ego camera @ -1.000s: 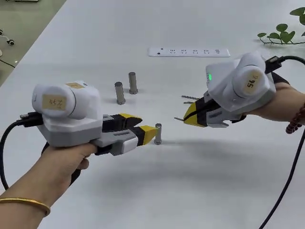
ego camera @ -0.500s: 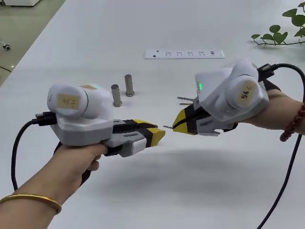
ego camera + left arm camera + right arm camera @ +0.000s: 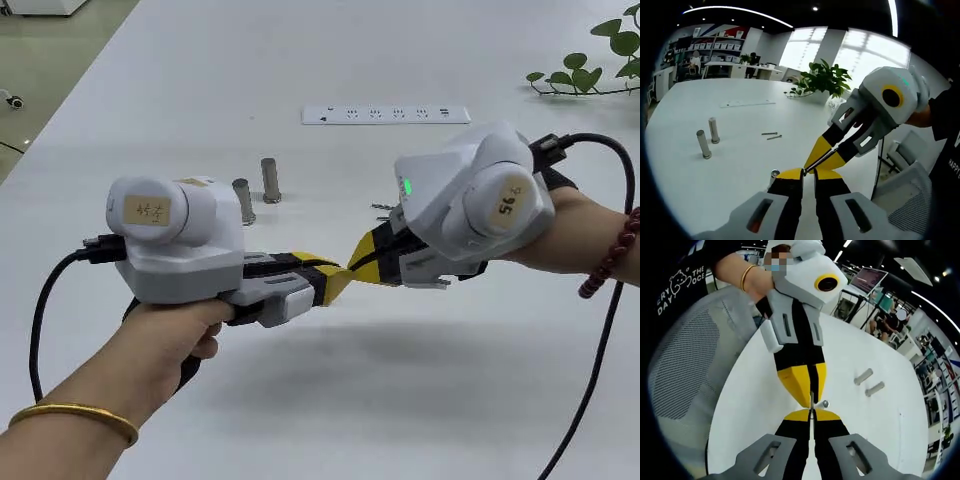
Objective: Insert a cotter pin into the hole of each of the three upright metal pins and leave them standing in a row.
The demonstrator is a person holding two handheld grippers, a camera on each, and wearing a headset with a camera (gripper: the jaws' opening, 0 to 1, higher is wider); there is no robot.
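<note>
The white surface (image 3: pixel 420 400) is seen bare across its near half, below both tools. Its left edge is cut diagonally through the upper-left corner of the head view, with floor beyond. A white power strip (image 3: pixel 385 115) is laid well back, and a leafy green plant (image 3: pixel 590 62) is set at the far right.

The grey-and-white left tool (image 3: pixel 338 280) with yellow-tipped black jaws is held tip to tip with the matching right tool (image 3: pixel 360 260). The right tool's jaws are clamped on a thin steel cotter pin (image 3: pixel 822 159), which is pointed at the left tool's tips. The left tool's jaws are drawn to a thin seam — nothing is seen between them.

The top of a grey cylindrical metal pin (image 3: pixel 773 175) is seen just beside one of those jaws; contact cannot be told. A second metal pin (image 3: pixel 243 200) and a third metal pin (image 3: pixel 270 180) are stood upright near each other, back left — well apart from the tools. Two loose cotter pins (image 3: pixel 771 135) are left lying flat farther back.
</note>
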